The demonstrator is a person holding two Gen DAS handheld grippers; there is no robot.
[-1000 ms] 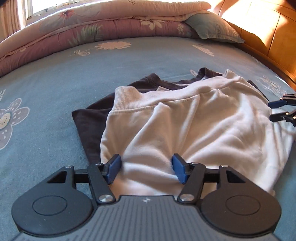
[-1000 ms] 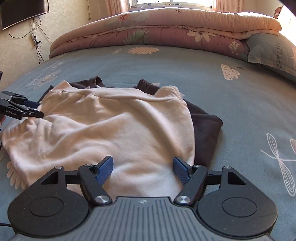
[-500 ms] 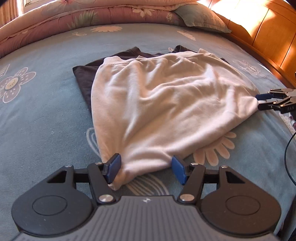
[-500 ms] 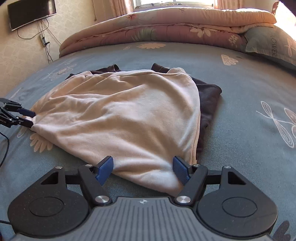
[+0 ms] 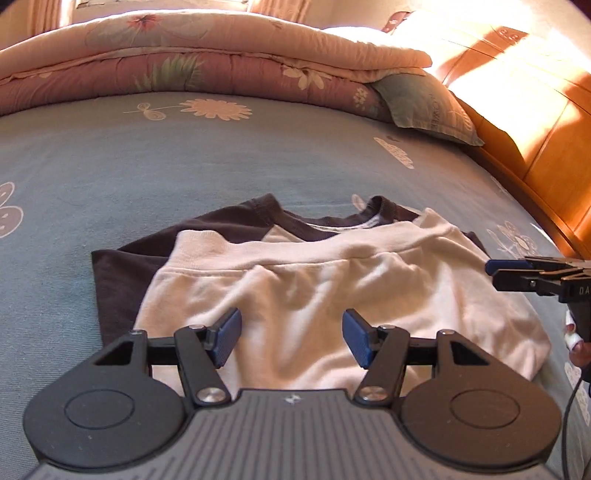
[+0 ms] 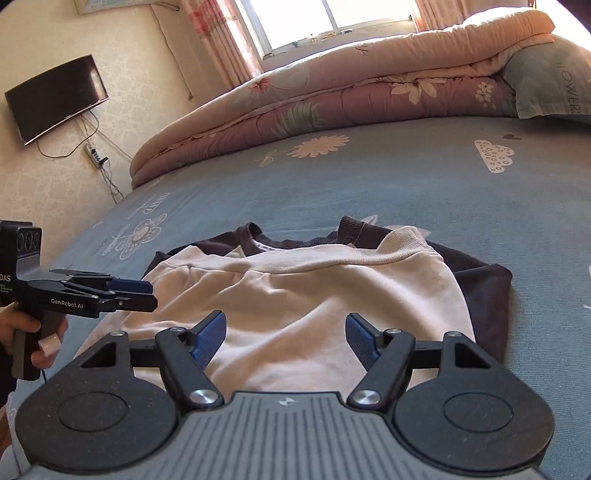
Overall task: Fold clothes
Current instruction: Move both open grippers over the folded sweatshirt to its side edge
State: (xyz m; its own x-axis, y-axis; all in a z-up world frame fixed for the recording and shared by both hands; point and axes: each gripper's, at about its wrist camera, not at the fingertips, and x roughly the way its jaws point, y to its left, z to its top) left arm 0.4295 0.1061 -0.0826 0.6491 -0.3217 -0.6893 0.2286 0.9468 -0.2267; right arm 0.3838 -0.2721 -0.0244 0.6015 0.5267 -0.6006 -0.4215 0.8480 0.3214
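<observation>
blue bedsheet point(image 5: 184, 166) bears folded cream sweatshirt point(image 5: 332, 288); no containers visible.

You're in home bedroom. Bed point(image 6: 369, 184) with blue flower-print sheet fills view; folded pink quilt point(image 6: 351, 92) and pillow point(image 6: 554, 81) at far side. Wooden headboard point(image 5: 535, 122) on one side. Television point(image 6: 55, 98) on papered wall, curtained window point(image 6: 332, 18) behind quilt.
</observation>
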